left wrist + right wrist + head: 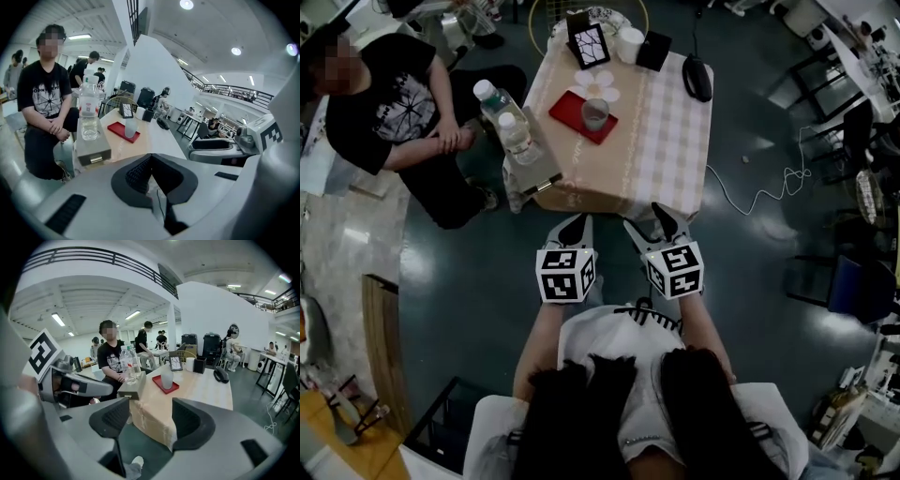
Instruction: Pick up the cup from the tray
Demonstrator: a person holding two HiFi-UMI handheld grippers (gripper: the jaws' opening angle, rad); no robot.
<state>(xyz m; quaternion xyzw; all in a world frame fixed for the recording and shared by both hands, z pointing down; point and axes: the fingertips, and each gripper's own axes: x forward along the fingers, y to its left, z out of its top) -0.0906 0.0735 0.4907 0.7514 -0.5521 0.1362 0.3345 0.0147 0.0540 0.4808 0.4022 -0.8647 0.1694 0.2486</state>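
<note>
**Containers**
- Cup (594, 113): pale, translucent, upright on the red tray (569, 116); contents cannot be made out. The tray lies flat on the far half of the table (670, 150), well apart from both tools.
- Two clear bottles (508, 114), white caps, upright on a grey box (536, 167) at the table's left edge; the left gripper view shows clear liquid low in one.
- White cylindrical container (630, 43) and a black box (654, 50) at the far edge, beside a framed picture (588, 44); interiors not visible.

**Tools**
- Left tool (574, 228): tips pressed together, nothing between them, short of the table's near edge.
- Right tool (652, 223): jaws spread, empty; only the table corner shows through the gap.

**Hard to make out**
- Dark rounded object (697, 77) on the right edge: unidentifiable.
- Seated person (394, 108) on the left, partly cut off.
</note>
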